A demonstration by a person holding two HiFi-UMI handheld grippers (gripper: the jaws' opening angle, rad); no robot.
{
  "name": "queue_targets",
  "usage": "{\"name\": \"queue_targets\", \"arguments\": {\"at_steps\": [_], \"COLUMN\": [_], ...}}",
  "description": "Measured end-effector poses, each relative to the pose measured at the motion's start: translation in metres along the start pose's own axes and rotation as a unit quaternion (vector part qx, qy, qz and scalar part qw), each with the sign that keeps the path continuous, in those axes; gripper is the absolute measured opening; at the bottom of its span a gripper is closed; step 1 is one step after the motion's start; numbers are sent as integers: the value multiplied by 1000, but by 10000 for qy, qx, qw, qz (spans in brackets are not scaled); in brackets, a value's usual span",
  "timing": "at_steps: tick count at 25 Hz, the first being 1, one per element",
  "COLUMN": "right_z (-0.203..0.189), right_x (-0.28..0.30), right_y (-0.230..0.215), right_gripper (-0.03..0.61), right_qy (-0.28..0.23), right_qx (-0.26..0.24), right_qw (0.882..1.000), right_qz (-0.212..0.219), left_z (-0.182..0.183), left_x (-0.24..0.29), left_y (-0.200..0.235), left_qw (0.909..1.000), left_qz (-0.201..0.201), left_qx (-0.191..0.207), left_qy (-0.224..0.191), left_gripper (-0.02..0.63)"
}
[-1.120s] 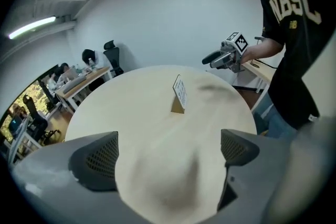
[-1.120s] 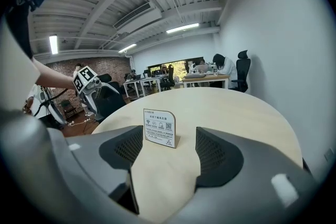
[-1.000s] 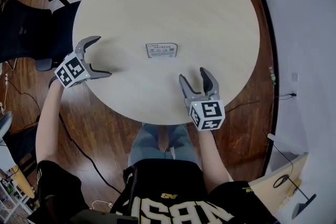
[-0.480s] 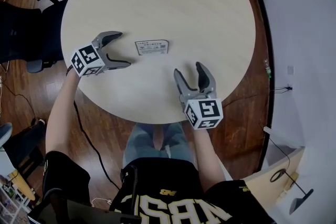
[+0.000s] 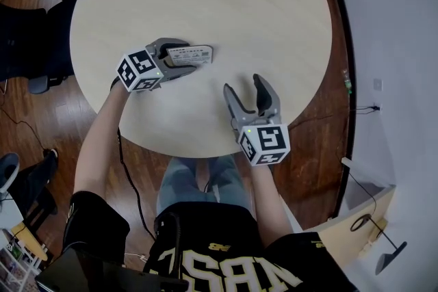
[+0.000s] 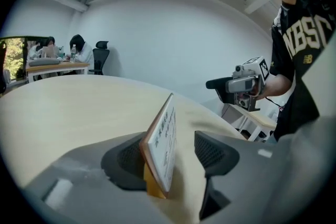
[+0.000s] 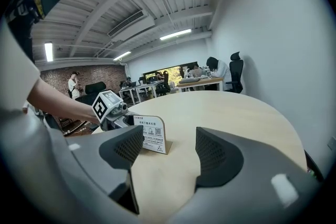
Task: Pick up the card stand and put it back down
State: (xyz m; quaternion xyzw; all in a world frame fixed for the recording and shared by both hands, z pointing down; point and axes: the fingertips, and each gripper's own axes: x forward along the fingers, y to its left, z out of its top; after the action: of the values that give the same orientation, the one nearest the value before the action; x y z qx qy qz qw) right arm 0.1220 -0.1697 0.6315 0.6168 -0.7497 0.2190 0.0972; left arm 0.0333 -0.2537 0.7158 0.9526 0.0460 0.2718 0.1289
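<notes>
The card stand (image 5: 199, 55), a small white printed card on a wooden base, stands on the round pale wood table (image 5: 239, 3). My left gripper (image 5: 186, 57) reaches in from the left and its jaws are closing around the stand. In the left gripper view the card stand (image 6: 163, 139) leans against the left pad, with a gap to the right pad. My right gripper (image 5: 244, 85) hovers over the table's near edge, jaws apart and empty. Its own view shows the stand (image 7: 152, 134) ahead, beyond the jaws.
A black office chair (image 5: 34, 31) stands left of the table on the wooden floor. A white wall (image 5: 397, 44) runs close along the right side. Desks with seated people (image 7: 210, 73) lie far behind.
My left gripper has moved right, from the table's left edge to the card stand, and its jaws have narrowed around it. The right gripper has barely shifted.
</notes>
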Motion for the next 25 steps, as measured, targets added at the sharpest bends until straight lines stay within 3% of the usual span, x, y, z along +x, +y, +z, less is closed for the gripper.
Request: {"name": "queue_targets", "arguments": {"at_steps": [3,8,15,20,25], "right_z": [0,2,5,20,59], "right_x": [-1,-4,0,-6,-17], "right_y": [-3,-3,4,11,25], "right_gripper": [321,321,321,321,321], "right_qy": [10,3,-48,-183,-541], "right_qx": [-36,-38,-31,-60,-112], "right_qw": [10000,10000,10000,9997,9982], "right_qz": [-24,-30,82,156,218], "left_z": [1,7,12,41,86], "left_x": [8,12,11,-6,-42], "left_y": [2,1,-7,-21,-33], "left_qw": [9999,9986,9951,9935,9949], "left_qz": [43,-20,-352,-458,-350], "left_qx": [-143,-372,-694,-703,-546], "left_qy": [-57,-373,-609,-764,-779], "left_gripper": [222,31,17,17,17]}}
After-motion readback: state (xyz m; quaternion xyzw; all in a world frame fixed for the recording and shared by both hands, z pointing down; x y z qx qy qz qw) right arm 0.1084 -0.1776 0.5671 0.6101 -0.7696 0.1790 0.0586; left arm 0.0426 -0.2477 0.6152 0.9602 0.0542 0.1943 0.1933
